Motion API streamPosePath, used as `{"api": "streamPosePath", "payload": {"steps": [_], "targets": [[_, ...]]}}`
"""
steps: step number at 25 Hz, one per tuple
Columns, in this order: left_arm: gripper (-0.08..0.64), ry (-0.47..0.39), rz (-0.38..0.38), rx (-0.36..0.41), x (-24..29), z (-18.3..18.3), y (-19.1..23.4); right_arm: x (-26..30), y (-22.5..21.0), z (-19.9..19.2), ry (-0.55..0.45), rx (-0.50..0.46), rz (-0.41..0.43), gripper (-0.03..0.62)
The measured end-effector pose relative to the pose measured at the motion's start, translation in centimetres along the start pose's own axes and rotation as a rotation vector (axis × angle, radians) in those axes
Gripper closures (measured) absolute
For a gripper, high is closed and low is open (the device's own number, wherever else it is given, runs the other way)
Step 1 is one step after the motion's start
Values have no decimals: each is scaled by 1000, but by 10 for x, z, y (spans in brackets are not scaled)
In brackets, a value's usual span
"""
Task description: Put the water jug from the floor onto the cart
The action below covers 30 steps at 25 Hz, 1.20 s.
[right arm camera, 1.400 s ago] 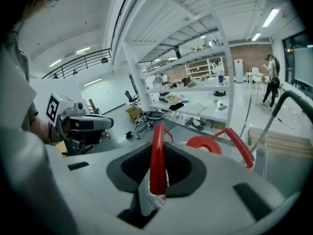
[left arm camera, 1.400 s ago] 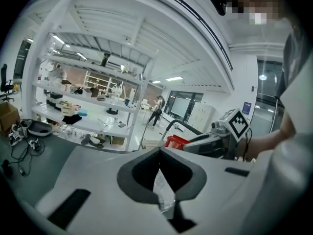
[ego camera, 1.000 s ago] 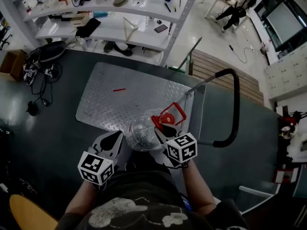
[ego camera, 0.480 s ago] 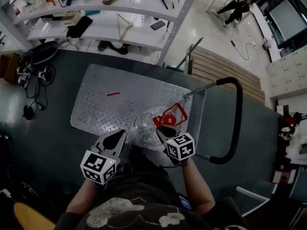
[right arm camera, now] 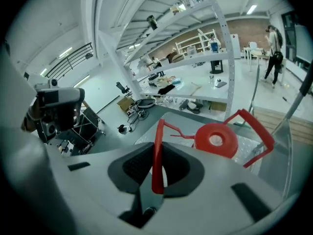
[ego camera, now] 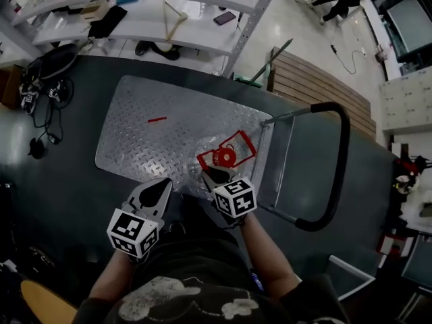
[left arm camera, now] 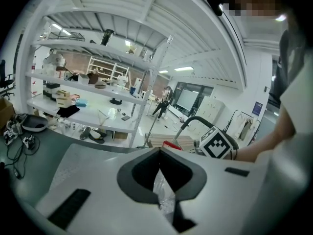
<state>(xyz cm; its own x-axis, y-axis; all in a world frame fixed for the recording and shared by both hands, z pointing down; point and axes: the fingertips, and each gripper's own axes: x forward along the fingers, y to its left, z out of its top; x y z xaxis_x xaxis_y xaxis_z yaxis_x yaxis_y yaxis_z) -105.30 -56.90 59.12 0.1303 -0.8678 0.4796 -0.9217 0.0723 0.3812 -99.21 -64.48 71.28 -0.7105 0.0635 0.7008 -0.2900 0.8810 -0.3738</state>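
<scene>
At the 5 o'clock end of the cart deck (ego camera: pixel 152 150), beside the push-handle uprights: one clear water jug (ego camera: pixel 201 151), red cap (ego camera: pixel 223 157) (right arm camera: pixel 215 140) and red carry handle (ego camera: pixel 237 145) uppermost. The jug lies within the deck's outline; whether its base bears on the plate cannot be told. Right gripper (ego camera: pixel 217 177) (right arm camera: pixel 157 166): jaws closed on one bar of the red carry handle, the bar running upright between the pads, the cap just beyond at 1 o'clock in the right gripper view. Left gripper (ego camera: pixel 156 193) (left arm camera: pixel 159 153): jaws brought together at their tips with nothing clamped, positioned at the jug's 8 o'clock, just off the deck edge; clear plastic shows through the gap behind the tips. Cart: grey diamond-plate deck, black tubular push handle (ego camera: pixel 339 171) at 3 o'clock. One small red strip (ego camera: pixel 156 119) lies on the deck at 11 o'clock from the jug, well apart. Surroundings: dark floor mat (ego camera: pixel 61 187) under the cart; white shelving rack (ego camera: pixel 169 36) at 12 o'clock; tangled cables (ego camera: pixel 40 117) at 9 o'clock; slatted wooden panel (ego camera: pixel 317 86) at 2 o'clock.
</scene>
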Motion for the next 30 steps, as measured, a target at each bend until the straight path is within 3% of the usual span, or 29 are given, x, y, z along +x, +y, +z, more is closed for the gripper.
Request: {"api": "streamPosePath", "payload": {"steps": [8,15,21,25,28,30], "targets": [[552,16,34,-18,-21,-21,-5,29,47,-28,15,62,12,560],[552,9,72,-14,-47,-34,-5,48,65,-37,41,-56,-21,549],[552,-39,97,5,-73,-29,-11,15,69,-14,-96,-57,-22,497],[552,-97,122,14,-106,-25,-16,-25,85,-1,-197,-51,-41,497],[552,-146,147,10,-141,-28,-16,-56,110,2,-272,-56,-22,507],[552,-177,158,4,-165,-31,-16,-76,124,-1,-313,-58,-30,556]]}}
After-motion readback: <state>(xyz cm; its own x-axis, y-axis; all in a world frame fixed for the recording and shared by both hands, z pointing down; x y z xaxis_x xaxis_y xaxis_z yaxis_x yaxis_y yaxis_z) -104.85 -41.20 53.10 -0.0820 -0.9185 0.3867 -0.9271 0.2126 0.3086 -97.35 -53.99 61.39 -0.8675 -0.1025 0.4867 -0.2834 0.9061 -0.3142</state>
